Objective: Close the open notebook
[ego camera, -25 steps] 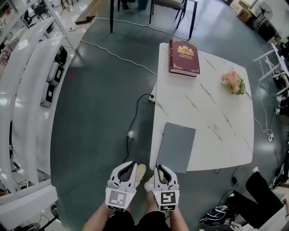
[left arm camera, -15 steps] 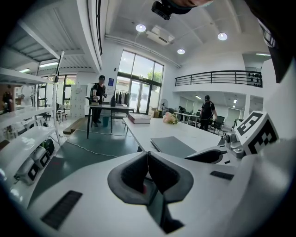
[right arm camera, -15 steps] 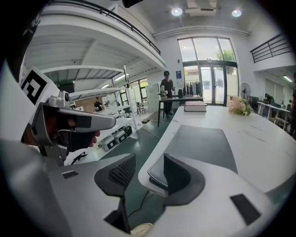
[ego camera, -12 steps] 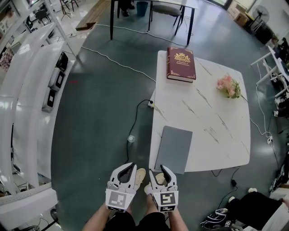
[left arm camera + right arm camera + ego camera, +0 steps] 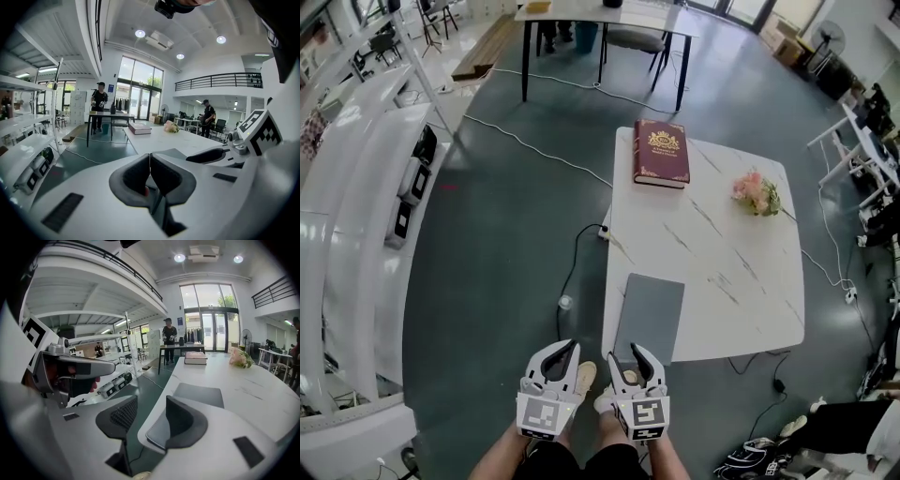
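With its two pads pressed tip to tip and nothing between them, the left gripper [image 5: 149,158] is entered as closed and empty.

Right gripper [image 5: 151,401]: jaws apart, having just been opening, nothing between them; floor and table edge show through the gap.

Both grippers: held side by side, short of the table's near edge, over the dark green floor [image 5: 506,234].

Notebook [image 5: 649,317]: grey cover, closed, lying flat at the near left corner of the white marble table [image 5: 722,262], just ahead of the right gripper, touched by neither.

Red book [image 5: 661,153]: gold ornament on the cover, closed, at the table's far left corner.

Pink flowers [image 5: 757,194]: toward the far right edge.

White shelves [image 5: 366,187]: along the left of the floor, well apart from the table.
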Tool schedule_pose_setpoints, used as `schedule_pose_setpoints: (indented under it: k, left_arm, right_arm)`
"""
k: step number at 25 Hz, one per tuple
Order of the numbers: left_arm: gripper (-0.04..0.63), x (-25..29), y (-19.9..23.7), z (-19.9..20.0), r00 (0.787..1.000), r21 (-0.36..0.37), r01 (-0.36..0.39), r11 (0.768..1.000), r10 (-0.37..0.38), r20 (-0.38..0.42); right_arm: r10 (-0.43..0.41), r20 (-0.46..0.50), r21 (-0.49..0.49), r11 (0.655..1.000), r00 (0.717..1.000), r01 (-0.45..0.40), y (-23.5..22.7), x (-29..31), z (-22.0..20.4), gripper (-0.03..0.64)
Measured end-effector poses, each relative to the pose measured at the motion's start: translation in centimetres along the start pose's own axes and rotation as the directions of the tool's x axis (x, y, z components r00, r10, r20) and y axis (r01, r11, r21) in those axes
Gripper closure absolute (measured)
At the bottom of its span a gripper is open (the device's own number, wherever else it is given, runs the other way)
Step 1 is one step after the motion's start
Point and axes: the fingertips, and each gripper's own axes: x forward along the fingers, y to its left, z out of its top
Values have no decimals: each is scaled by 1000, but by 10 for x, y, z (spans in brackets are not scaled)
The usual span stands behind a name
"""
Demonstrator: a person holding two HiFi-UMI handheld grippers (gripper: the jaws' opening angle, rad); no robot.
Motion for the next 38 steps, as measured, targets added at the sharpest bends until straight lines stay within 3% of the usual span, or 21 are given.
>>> schedule_pose_setpoints:
  k: [3, 8, 12, 15, 20, 25, 29, 34, 38]
  left_arm:
    - [571, -3, -3, 14, 999, 14, 15, 1000, -14, -45]
    - [571, -7, -10, 49, 999, 39, 35, 999, -34, -12]
    - [571, -6, -22, 85, 992, 67, 56, 996, -63, 107]
    - [571, -8, -33, 109, 986, 84, 78, 993, -89, 141]
    - [571, -16, -53, 138, 989, 143, 118, 983, -130, 72]
    - [571, -20, -72, 176, 964, 165, 146, 975, -178, 198]
    - [571, -30, -83, 191, 972, 230, 162, 960, -195, 130]
    - [571, -38, -102, 206, 942, 213, 194, 958, -242, 231]
    - [571, -50, -107, 202, 960, 253, 197, 947, -239, 146]
  right_arm:
    - [-17, 19, -5, 1000, 1000, 17, -5, -9, 16, 408]
    - [-53, 72, -3, 999, 996, 53, -13, -30, 51, 410]
    - [-94, 119, 4, 996, 988, 94, -23, -52, 78, 420]
    - [-124, 164, 23, 992, 979, 121, -30, -69, 100, 431]
    - [-191, 239, 45, 982, 952, 186, -46, -106, 133, 463]
    - [-258, 291, 59, 966, 921, 252, -61, -142, 154, 480]
    - [-294, 331, 75, 955, 897, 286, -65, -168, 168, 494]
    - [-324, 366, 87, 945, 872, 314, -67, -198, 175, 514]
    - [-347, 390, 103, 937, 853, 334, -67, -217, 177, 534]
